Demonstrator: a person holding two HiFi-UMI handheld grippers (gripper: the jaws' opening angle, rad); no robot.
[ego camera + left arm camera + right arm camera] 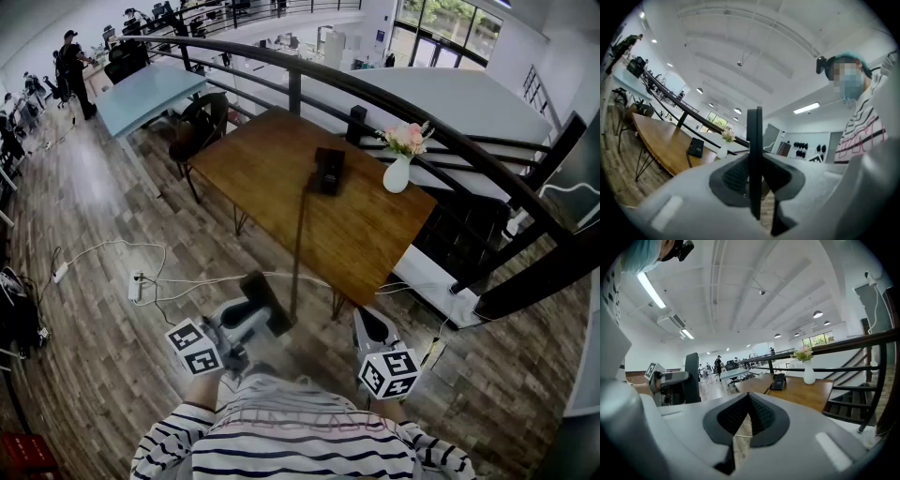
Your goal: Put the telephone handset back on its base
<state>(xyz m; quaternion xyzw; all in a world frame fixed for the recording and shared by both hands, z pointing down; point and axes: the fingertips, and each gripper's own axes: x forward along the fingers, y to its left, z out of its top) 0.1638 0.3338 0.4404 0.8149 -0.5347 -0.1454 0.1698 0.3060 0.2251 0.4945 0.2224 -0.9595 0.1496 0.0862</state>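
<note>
The black telephone base (328,171) lies near the middle of the wooden table (281,159). Its cord (299,244) drops over the table's near edge to the black handset (265,300). My left gripper (248,321) is shut on that handset, held above the floor in front of the table. In the left gripper view the handset (754,159) stands edge-on between the jaws, with the base (696,147) far ahead. My right gripper (367,326) hangs beside it, shut and with nothing in it (749,398). The right gripper view shows the base (778,381) and the handset (692,377) at left.
A white vase of pink flowers (398,167) stands on the table right of the base. A dark curved railing (394,98) runs behind the table. A chair (199,127) sits at the table's left end. White cables and a power strip (137,285) lie on the wood floor.
</note>
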